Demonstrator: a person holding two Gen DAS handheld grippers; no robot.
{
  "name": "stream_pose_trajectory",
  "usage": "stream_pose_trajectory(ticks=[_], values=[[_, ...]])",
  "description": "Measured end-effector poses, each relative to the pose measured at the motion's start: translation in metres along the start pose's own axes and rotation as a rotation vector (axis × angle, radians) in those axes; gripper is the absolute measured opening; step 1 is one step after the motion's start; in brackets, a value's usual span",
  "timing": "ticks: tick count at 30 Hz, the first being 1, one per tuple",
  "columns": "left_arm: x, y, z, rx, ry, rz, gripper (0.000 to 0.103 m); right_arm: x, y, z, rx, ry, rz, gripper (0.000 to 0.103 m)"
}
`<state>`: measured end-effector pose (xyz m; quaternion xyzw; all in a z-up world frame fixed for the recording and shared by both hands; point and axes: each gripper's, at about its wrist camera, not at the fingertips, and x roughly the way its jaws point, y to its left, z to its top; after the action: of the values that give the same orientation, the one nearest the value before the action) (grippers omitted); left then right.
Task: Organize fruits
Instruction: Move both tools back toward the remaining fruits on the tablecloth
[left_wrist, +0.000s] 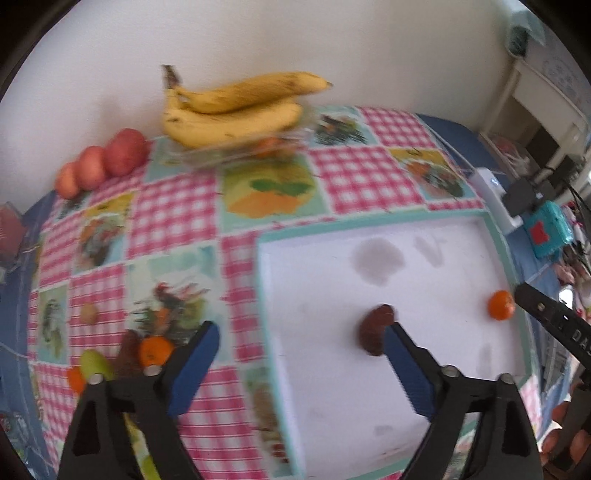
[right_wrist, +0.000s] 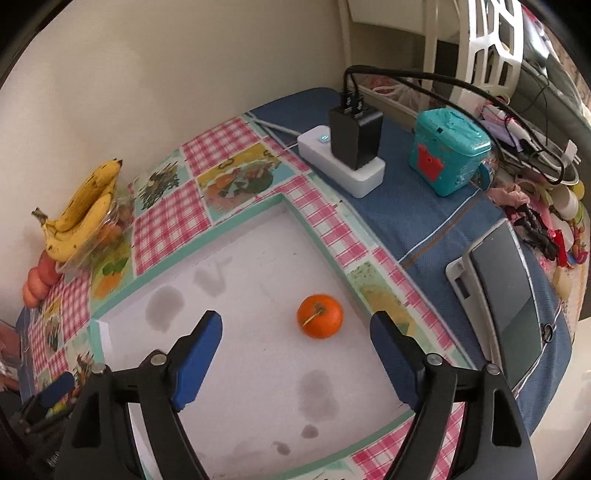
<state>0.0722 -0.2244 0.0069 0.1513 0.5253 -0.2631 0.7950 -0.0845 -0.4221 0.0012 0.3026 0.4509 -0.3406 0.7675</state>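
The left hand-held gripper (left_wrist: 301, 338) hangs spread wide with nothing between its pads; a brown fruit (left_wrist: 376, 329) lies on the white tray (left_wrist: 424, 387) at its 1 o'clock. The right hand-held gripper (right_wrist: 295, 328) is likewise spread and empty, an orange (right_wrist: 320, 316) resting apart just ahead of it. Bananas (left_wrist: 236, 107) sit at 11 o'clock on the worktop (left_wrist: 173, 214)
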Motion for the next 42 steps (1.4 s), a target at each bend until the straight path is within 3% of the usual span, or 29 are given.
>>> stream_pose_trajectory(ticks=[5, 11, 14, 26, 34, 42], values=[[-0.011, 0.037, -0.004, -0.013, -0.048, 0.163, 0.101, 0.002, 0.007, -0.007, -0.013, 0.017, 0.006, 0.084], [-0.024, 0.090, -0.011, -0.107, -0.072, 0.224, 0.102, 0.003, 0.022, -0.013, -0.049, 0.016, 0.029, 0.084], [-0.034, 0.117, -0.018, -0.153, -0.081, 0.261, 0.102, 0.002, 0.033, -0.017, -0.074, 0.008, 0.039, 0.101], [-0.065, 0.204, -0.056, -0.317, -0.087, 0.316, 0.103, -0.002, 0.085, -0.035, -0.180, -0.015, 0.073, 0.101], [-0.079, 0.242, -0.075, -0.360, -0.078, 0.390, 0.103, -0.009, 0.133, -0.052, -0.253, -0.008, 0.179, 0.101], [-0.091, 0.269, -0.091, -0.418, -0.084, 0.388, 0.103, -0.013, 0.184, -0.077, -0.343, 0.035, 0.259, 0.101]])
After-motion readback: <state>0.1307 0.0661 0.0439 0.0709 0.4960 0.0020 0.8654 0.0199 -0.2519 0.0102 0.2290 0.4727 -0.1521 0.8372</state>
